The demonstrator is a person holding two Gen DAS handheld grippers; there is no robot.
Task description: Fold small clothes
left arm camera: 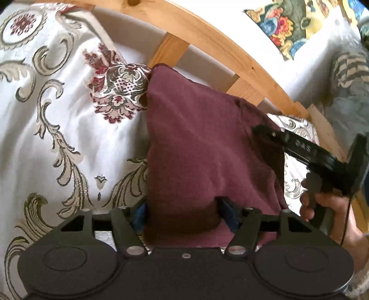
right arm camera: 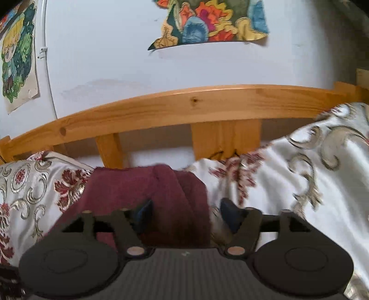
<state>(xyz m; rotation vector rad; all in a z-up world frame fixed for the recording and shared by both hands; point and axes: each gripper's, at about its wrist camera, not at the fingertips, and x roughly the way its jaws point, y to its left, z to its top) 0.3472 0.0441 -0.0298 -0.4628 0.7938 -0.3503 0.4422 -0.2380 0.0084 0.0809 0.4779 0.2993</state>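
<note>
A maroon cloth (left arm camera: pixel 203 147) lies on a white bedspread with a floral pattern (left arm camera: pixel 46 138). My left gripper (left arm camera: pixel 182 214) has its jaws wide apart, and the near edge of the cloth is bunched between them. My right gripper (left arm camera: pixel 265 133) reaches onto the cloth's right side, held by a hand (left arm camera: pixel 334 212). In the right wrist view the maroon cloth (right arm camera: pixel 143 187) fills the gap between the wide-apart fingers of my right gripper (right arm camera: pixel 186 212). Neither gripper clamps the cloth.
A wooden bed frame rail (right arm camera: pixel 184 103) runs along the back, with slats below it. A white wall (right arm camera: pixel 138 57) behind carries colourful posters (right arm camera: pixel 207 20). A striped grey fabric (left arm camera: pixel 350 69) lies at the right.
</note>
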